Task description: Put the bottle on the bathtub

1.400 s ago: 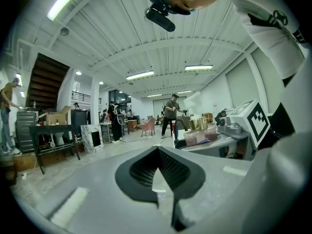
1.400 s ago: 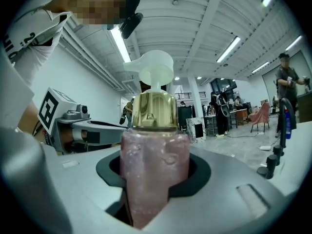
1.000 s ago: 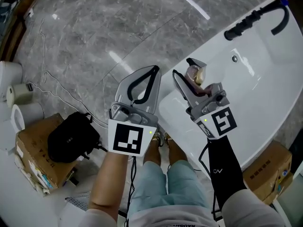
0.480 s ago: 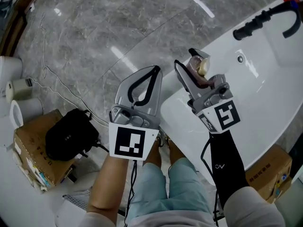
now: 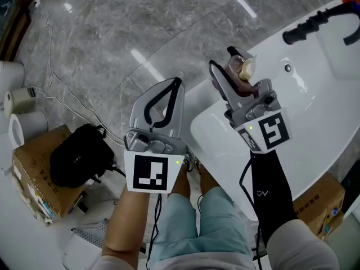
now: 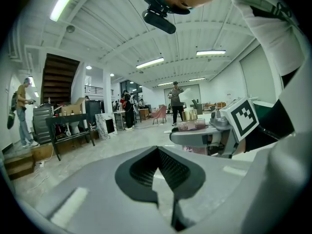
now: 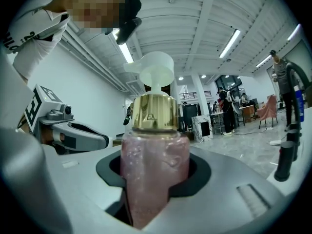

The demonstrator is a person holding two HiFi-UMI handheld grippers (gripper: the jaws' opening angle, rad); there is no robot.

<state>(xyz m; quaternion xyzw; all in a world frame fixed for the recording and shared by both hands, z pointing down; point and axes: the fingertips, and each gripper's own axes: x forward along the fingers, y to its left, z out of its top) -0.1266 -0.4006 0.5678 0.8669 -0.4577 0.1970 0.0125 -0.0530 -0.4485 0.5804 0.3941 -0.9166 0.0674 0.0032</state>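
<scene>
Where grey marble floor [image 5: 107, 32] meets a white bathtub [image 5: 320, 117], the right gripper [image 5: 225, 66] clamps a pink gold-collared pump bottle [image 5: 241, 72]; left gripper [image 5: 171, 84] pinched empty, black bag [image 5: 76, 163] nearby.

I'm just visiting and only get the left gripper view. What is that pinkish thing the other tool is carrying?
Observer: A pink glittery bottle with a gold collar and white pump top. The right tool is shut on its body.
Operator: Where is it being held?
Observer: The head view shows it over the near end of a glossy white bathtub.
Operator: Is anything on that tub?
Observer: A black tap fitting sits at its far end.
</scene>
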